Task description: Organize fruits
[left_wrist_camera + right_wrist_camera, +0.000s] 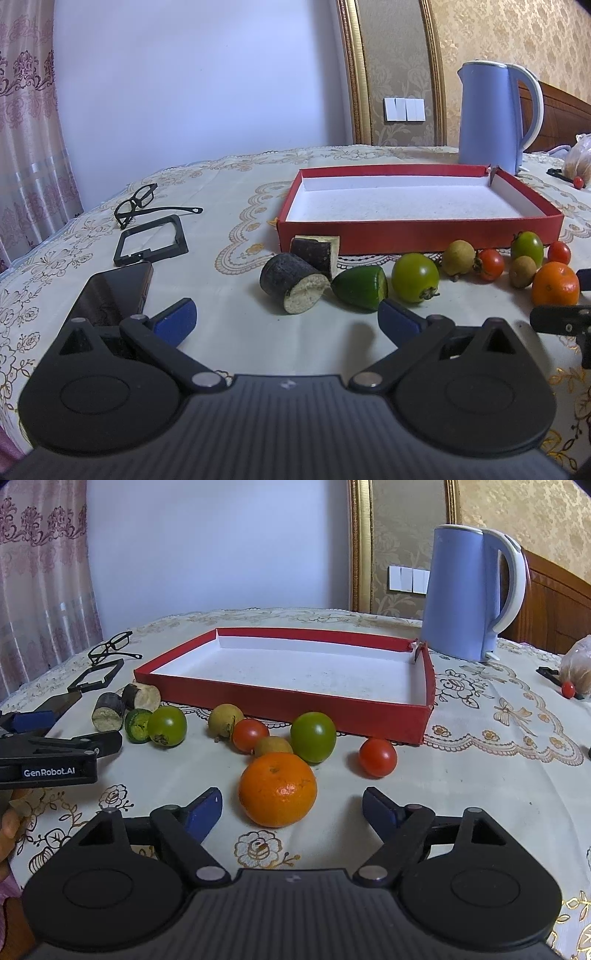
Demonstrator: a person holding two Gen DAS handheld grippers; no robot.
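Observation:
An empty red tray (417, 232) (295, 705) with a white floor lies on the tablecloth. In front of it lie two dark sugarcane pieces (291, 282) (109, 710), a cut green fruit (360, 282) (137, 725), two green tomatoes (415, 277) (313, 736), two brown longans (458, 257) (225, 719), two red tomatoes (490, 264) (377, 757) and an orange (556, 284) (277, 789). My left gripper (286, 319) is open and empty, just short of the sugarcane. My right gripper (291, 808) is open, its fingers either side of the orange's near part.
A blue kettle (495, 114) (469, 590) stands behind the tray's right corner. Glasses (140, 203), a black frame (151, 242) and a phone (110, 291) lie at the left. A bag (578, 668) and a small red fruit (568, 688) sit far right.

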